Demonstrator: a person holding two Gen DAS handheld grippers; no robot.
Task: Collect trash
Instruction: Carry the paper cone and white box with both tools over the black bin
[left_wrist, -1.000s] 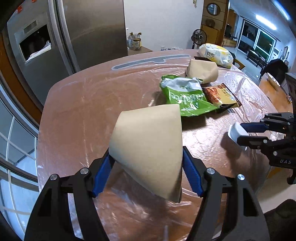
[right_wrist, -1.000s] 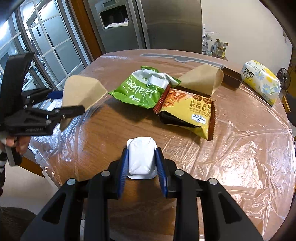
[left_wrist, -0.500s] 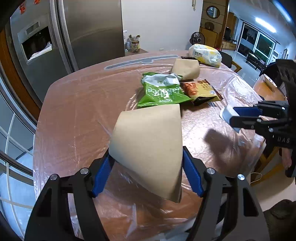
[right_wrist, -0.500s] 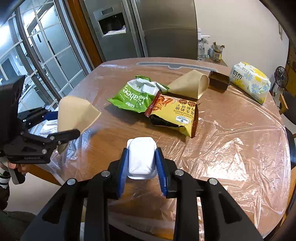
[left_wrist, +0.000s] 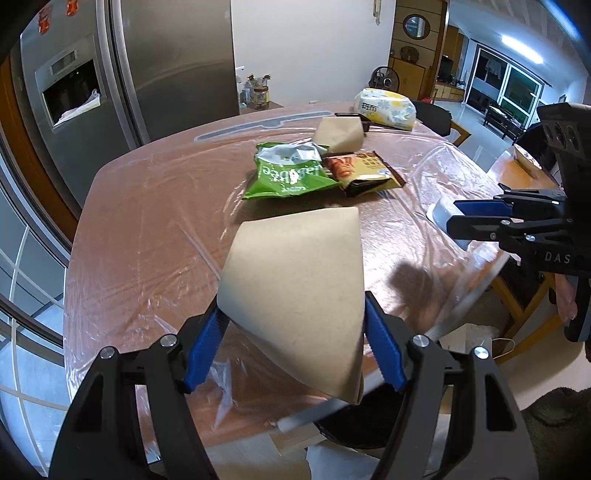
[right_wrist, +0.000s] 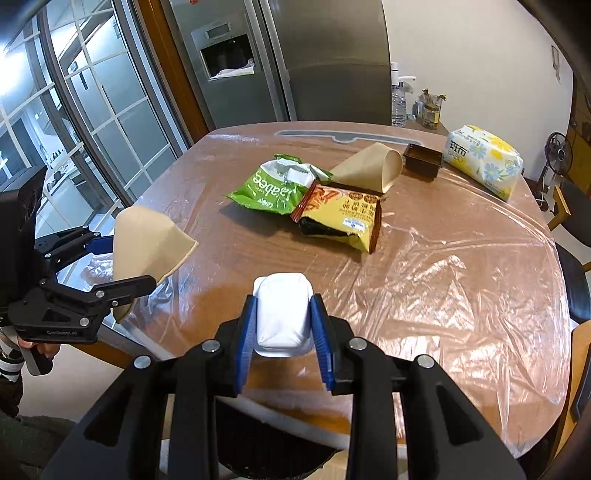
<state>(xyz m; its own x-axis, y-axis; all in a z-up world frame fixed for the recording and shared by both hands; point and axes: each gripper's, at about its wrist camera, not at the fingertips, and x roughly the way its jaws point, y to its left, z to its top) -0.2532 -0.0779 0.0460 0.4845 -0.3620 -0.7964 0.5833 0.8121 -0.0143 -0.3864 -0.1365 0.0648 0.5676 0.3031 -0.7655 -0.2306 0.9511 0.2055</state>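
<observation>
Both grippers clamped on loads, held above table edge.
Left gripper (left_wrist: 295, 332) pads pinch a brown paper cone (left_wrist: 295, 288); right gripper (right_wrist: 282, 332) squeezes a small white cup (right_wrist: 282, 310). Both tilt downward, side by side, apart.

bright indoor light, fisheye-warped edges

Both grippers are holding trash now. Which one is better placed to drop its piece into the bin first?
Left, probably. The left gripper holds the brown paper cone right above the dark bin opening below the table edge. The right gripper has its white container over the table.
</observation>
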